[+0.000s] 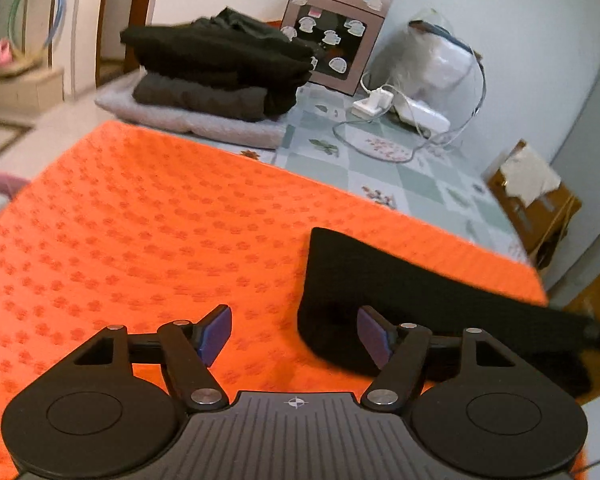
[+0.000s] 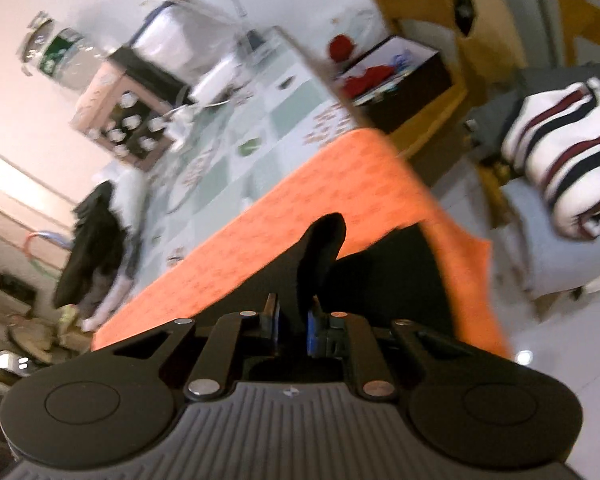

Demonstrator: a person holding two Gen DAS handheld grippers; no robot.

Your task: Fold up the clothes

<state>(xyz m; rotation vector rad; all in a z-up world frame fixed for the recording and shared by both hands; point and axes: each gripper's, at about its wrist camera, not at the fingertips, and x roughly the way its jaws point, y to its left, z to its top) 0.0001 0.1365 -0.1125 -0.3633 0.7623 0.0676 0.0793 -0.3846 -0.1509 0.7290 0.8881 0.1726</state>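
Black garment (image 2: 320,248) is pinched in our right tongs (image 2: 294,320); left tongs (image 1: 296,332), wide, should take its lower-right edge on the counter (image 1: 140,220).

A mat (image 1: 140,240) is covering the near part of the table (image 1: 400,176). A garment (image 1: 400,280) is lying on the mat's right side, reaching past its right edge. Behind the mat, folded clothes (image 1: 220,64) are sitting stacked at the left, with a small box (image 1: 336,36) just right of them and cables (image 1: 384,120) further right.
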